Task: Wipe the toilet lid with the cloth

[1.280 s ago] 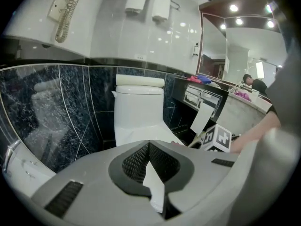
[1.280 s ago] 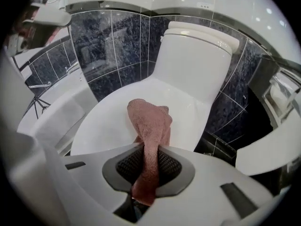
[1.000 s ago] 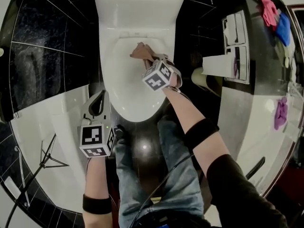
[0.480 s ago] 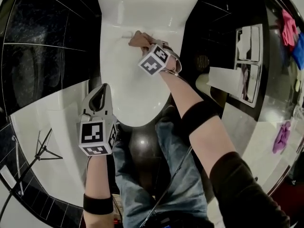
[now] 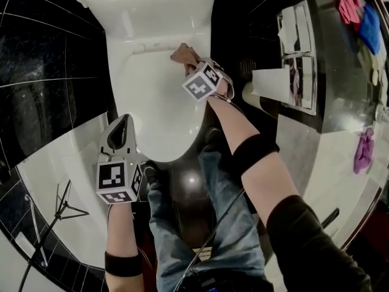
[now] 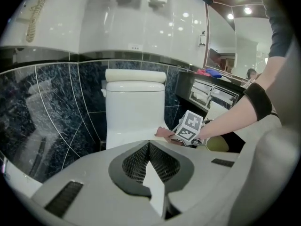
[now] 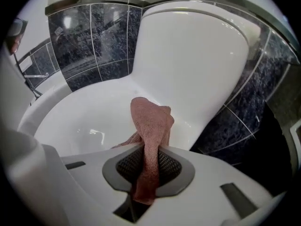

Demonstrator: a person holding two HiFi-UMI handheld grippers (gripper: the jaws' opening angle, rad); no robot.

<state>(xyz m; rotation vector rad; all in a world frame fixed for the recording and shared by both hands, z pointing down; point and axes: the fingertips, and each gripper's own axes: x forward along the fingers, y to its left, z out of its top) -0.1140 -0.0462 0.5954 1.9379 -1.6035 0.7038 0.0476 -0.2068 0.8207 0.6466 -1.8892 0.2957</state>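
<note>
The white toilet's closed lid [image 5: 152, 102] lies below the tank [image 5: 152, 8] in the head view. My right gripper [image 5: 193, 69] is shut on a pinkish-brown cloth [image 5: 182, 54], which rests on the lid's rear right part near the hinge. In the right gripper view the cloth [image 7: 150, 126] runs up from between the jaws onto the lid [image 7: 89, 121]. My left gripper [image 5: 120, 125] hangs shut and empty off the lid's front left side. From the left gripper view its jaws [image 6: 151, 173] face the toilet [image 6: 134, 112], with the cloth [image 6: 162, 133] beyond.
Black tiled walls flank the toilet. A white ledge [image 5: 61, 175] lies at the left. On the right are a paper holder [image 5: 270, 81], a shelf unit [image 5: 298, 59] and a counter with pink [image 5: 346, 2], blue [image 5: 368, 32] and purple [image 5: 363, 151] cloths. The person's jeans-clad legs [image 5: 182, 224] stand before the bowl.
The right gripper has dragged the cloth from the rear middle of the lid toward its rear right corner. The left gripper has shifted a little. The head view has swung sideways.
</note>
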